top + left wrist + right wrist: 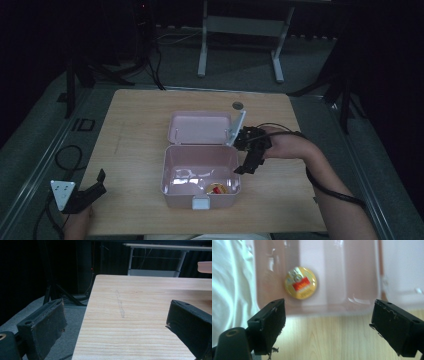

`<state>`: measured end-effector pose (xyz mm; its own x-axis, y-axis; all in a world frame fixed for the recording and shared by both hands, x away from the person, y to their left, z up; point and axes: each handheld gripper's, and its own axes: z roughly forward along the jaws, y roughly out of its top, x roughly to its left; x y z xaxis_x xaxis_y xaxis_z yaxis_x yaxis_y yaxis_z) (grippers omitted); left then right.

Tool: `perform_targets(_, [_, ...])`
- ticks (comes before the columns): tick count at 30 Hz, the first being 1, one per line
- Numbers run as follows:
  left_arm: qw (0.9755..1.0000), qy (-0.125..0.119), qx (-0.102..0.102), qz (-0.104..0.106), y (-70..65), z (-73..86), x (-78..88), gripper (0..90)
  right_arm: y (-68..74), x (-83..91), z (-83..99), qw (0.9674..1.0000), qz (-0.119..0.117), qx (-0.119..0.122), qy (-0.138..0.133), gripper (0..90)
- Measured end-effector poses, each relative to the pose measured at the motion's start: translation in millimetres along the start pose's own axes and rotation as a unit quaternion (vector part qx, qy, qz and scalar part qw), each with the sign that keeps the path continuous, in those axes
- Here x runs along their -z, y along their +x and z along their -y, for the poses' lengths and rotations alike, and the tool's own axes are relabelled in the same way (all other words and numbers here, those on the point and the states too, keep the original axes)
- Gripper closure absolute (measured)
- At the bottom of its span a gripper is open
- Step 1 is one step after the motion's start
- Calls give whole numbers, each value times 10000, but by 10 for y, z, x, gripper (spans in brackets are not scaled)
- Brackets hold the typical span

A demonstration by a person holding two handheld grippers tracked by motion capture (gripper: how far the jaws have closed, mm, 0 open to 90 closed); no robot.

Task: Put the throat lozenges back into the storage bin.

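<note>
A pink plastic box stands open in the middle of the wooden table, its lid laid back behind it. Inside, near the front right, lies a round yellow badge with a red label. My right gripper hangs open just right of the box's rim, jaws wide apart with nothing between them; in the right gripper view the box wall is just ahead. My left gripper rests open at the table's front left corner, empty, and in its own view looks across bare wood.
A white latch sticks out of the box's front wall. A small dark round disc lies on the table behind the lid. Beyond the table are a white desk frame, black stands and cables on the grey floor.
</note>
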<state>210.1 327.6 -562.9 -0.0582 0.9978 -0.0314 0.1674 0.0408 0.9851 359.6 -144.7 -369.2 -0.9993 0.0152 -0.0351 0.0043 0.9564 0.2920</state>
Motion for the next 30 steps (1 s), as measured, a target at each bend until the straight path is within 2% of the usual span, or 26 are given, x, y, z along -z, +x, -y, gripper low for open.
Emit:
perform_targets(5, [10000, 8, -10, 0, -3, 1, -4, 30, -79, 2, 413, 9988, 209, -429, -116, 120])
perform_targets(9, [10000, 5, -15, -5, -5, 1, -4, 30, -131, -121, 677, 9962, 406, -714, -304, 119])
perform_targets(11, [10000, 6, -16, -5, -5, 1, -4, 30, -157, -207, 799, 9939, 538, -852, -440, 119])
perform_targets(14, [10000, 4, -10, -5, -3, 1, -3, 30, -185, -355, 974, 9889, 732, -1097, -692, 115])
perform_targets(17, [10000, 4, -15, 0, -4, 1, -3, 30, -209, -510, 1158, 9808, 910, -1363, -1053, 115])
perform_targets(19, [10000, 2, -16, 0, -5, 1, -3, 30, -225, -622, 1279, 9736, 1043, -1616, -1232, 114])
perform_targets(20, [10000, 1, -17, 0, -5, 1, -2, 30, -233, -694, 1350, 9692, 1208, -1722, -1281, 113])
perform_targets(22, [10000, -1, -11, -2, -4, 1, -2, 30, -246, -788, 1455, 9626, 1294, -1932, -1386, 109])
perform_targets(24, [10000, 3, -12, 0, -3, 1, -3, 30, -261, -893, 1591, 9524, 1425, -2198, -1561, 108])
perform_targets(25, [10000, 3, -13, 2, -3, 1, -3, 30, -267, -923, 1636, 9499, 1448, -2273, -1586, 109])
perform_targets(28, [10000, -2, -13, 2, -4, 1, -3, 30, -274, -1009, 1796, 9368, 1671, -2565, -1695, 109])
perform_targets(29, [10000, -2, -13, 2, -4, 1, -3, 30, -274, -1009, 1796, 9368, 1671, -2565, -1695, 109])
perform_targets(30, [10000, -3, -10, 2, -3, 2, -2, 30, -275, -1030, 1846, 9325, 1732, -2656, -1731, 109])
